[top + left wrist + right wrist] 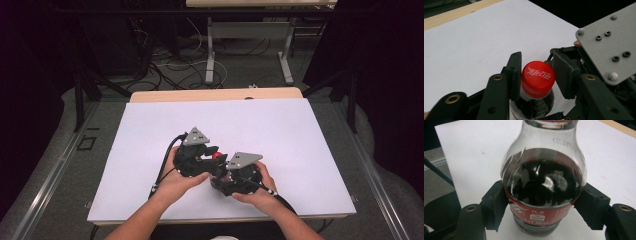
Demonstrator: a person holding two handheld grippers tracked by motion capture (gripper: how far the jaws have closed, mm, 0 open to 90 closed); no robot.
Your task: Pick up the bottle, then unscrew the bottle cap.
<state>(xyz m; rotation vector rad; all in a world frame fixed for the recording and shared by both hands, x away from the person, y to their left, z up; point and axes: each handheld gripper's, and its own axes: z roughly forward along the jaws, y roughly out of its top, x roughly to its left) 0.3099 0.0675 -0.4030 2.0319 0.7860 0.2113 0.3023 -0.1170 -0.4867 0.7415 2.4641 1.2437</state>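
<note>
While right claw (544, 205) clamps rounded clear bottle (544, 177), left claw (537, 75) pinches ribbed red cap (538, 77).

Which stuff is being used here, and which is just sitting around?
In use:
clear plastic cola bottle
round red plastic cap
left gripper, around the cap
right gripper, clamping the bottle

Lying about:
white table sheet
floor cables

The red cap (538, 78) carries the Coca-Cola name in white Chinese script, seen upside down. The bottle (544, 180) has a red label (541, 213) with white characters "汽水" and "300" beside further small print too blurred to read. A faint printed date code runs along its shoulder, unreadable.
</note>
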